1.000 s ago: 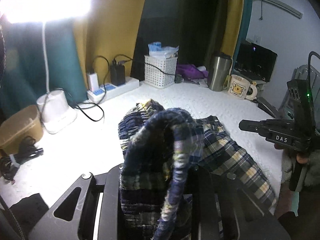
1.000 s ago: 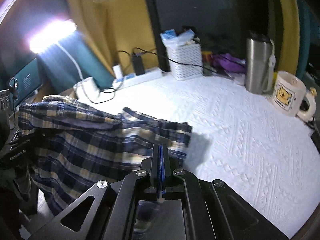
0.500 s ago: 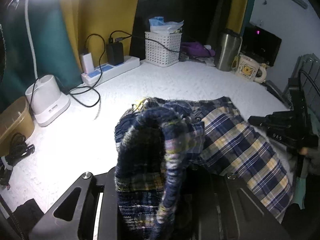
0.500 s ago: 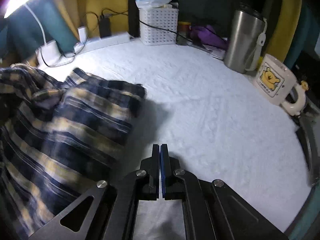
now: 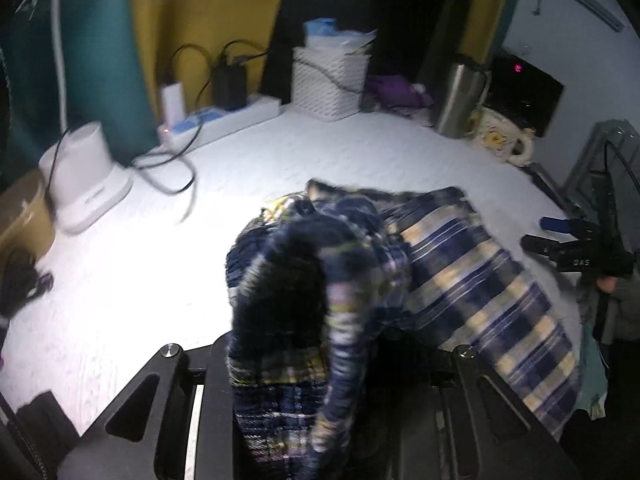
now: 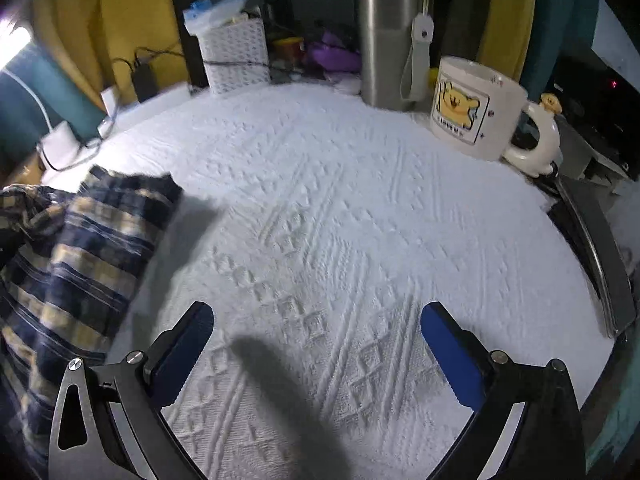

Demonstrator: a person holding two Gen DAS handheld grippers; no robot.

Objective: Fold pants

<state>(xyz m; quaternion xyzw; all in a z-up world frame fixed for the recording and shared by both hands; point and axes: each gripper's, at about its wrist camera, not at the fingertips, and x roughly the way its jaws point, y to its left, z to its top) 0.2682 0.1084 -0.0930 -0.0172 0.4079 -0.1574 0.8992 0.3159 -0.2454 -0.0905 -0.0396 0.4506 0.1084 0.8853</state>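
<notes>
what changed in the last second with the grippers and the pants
The right gripper went from shut to wide open, holding nothing, over bare cloth. The pants spread further toward it. The left gripper stays clamped on the bunched pants; mug and tumbler unmoved.

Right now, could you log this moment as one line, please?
left hand-held gripper: shut on plaid pants | right hand-held gripper: open, empty

pants [image 5: 304, 320] hiding left hand-held gripper [image 5: 316, 364] fingertips
</notes>
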